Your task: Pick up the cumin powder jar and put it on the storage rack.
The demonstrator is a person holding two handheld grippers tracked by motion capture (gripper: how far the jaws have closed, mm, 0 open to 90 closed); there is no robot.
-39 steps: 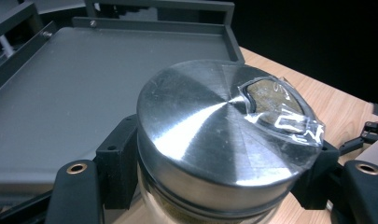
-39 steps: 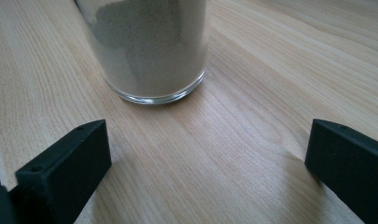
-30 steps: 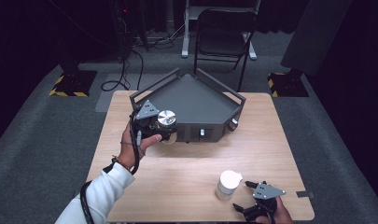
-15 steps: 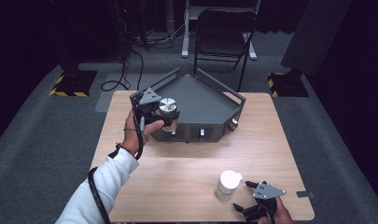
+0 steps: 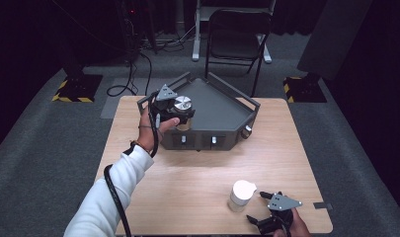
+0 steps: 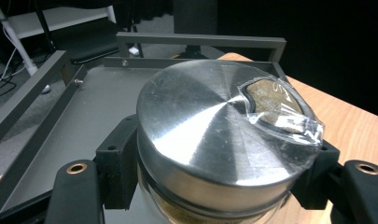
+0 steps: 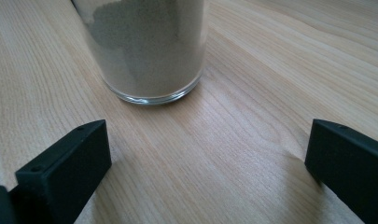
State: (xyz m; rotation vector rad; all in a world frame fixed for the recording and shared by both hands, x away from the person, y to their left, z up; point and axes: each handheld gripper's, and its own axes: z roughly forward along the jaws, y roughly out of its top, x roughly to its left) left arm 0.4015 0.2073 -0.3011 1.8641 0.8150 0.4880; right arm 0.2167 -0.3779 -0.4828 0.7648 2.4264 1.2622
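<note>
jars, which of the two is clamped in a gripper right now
The glass jar with the brushed metal lid, gripped by the left gripper over the grey tray. The white-lidded glass jar stands free on the wooden table, before the open right gripper.

The white jar's (image 7: 147, 49) top is cut off, contents perhaps powder.

Jars: two. One with a metal lid (image 6: 219, 135), clamped between the jaws of the left tongs (image 5: 174, 109). One with a white top (image 5: 241, 195), standing just ahead of the spread jaws of the right tongs (image 5: 264, 208), apart from them.

Tongs: two, one per hand.

Grey trays (image 5: 222, 106): one, beneath and beyond the left tongs.

Tables (image 5: 197, 177): one.

Folding chairs (image 5: 237, 29): one, far beyond both tongs.
</note>
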